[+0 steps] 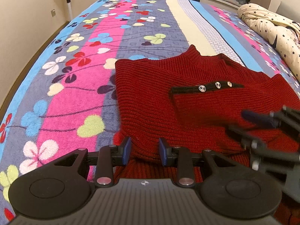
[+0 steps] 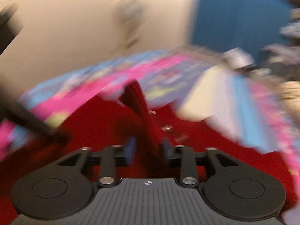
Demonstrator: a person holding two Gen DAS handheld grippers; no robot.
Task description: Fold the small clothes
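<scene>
Our left gripper [image 1: 144, 151] sits low at the near edge of the red knit sweater [image 1: 150, 97], its two blue-padded fingers [image 1: 127, 150] set apart w/ a wide gap. The sweater's near hem lies in that gap, directly under and ahead of the fingertips, but the pads don't press on it from either side, so nothing is clamped.

From there the sweater spreads away from us, flat on the bed, collar at the far end. One sleeve is folded across the front; its black cuff w/ three shiny buttons [image 1: 215, 85] lies right of centre, well ahead of the left gripper.

To the right in the left wrist view, our right gripper [image 1: 266, 123] comes in as a dark, blurred shape over the sweater's right side.

In the right wrist view, the right gripper [image 2: 149, 151] also has its blue fingers [image 2: 130, 150] apart. A raised ridge of the red sweater [image 2: 142, 116] stands up between them and runs away from us. The frame is heavily motion-blurred, so the fabric is probably loose between the pads, not pinched, but we can't be sure. More red knit lies flat under and around this gripper.

Beneath the sweater is a fleece blanket [image 1: 75, 75] striped pink, blue, grey and cream, w/ clover-leaf print. At the bed's far right lies a bunched cream quilt w/ dark stars [image 1: 271, 28]. A white fan stand [image 1: 67, 0] rises by the wall at far left.
</scene>
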